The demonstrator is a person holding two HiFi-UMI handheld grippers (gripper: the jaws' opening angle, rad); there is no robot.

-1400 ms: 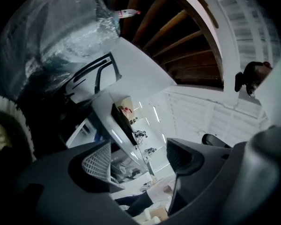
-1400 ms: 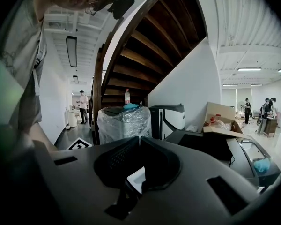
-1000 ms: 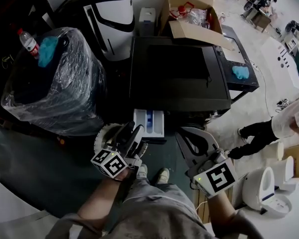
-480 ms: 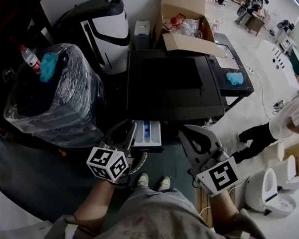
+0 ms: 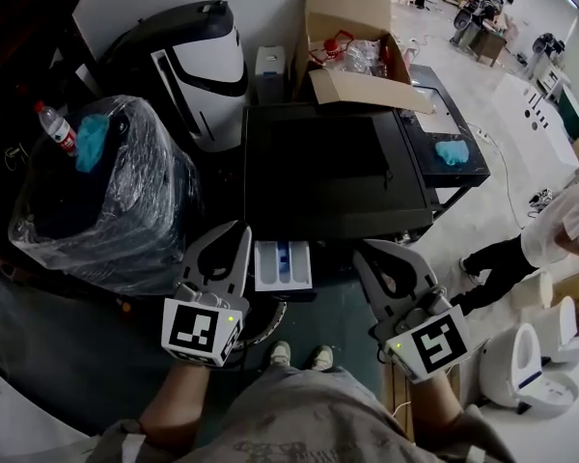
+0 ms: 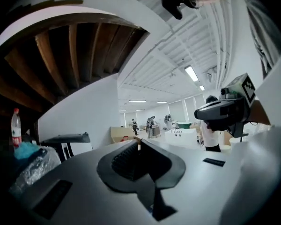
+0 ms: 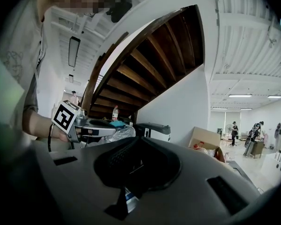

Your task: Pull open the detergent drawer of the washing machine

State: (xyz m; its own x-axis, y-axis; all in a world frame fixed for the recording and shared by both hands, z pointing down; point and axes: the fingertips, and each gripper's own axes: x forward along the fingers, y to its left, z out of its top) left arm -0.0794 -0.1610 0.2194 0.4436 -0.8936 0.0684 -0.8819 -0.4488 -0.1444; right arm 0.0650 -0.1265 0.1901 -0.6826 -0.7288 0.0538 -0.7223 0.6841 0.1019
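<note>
Detergent drawer (image 5: pixel 283 266) was pulled open, white with a blue insert, jutting at 6 o'clock from the black, flat-topped washing machine (image 5: pixel 338 167), left of centre.

No words, brands or numbers can be read. The clear plastic bottle (image 5: pixel 56 128) at the head view's upper left bears an illegible red label. The two white cubes (image 5: pixel 432 343) at the bottom carry only black-and-white code squares.

Open workshop hall, cardboard box (image 5: pixel 363 87), plastic-wrapped appliance (image 5: pixel 125 210)
</note>
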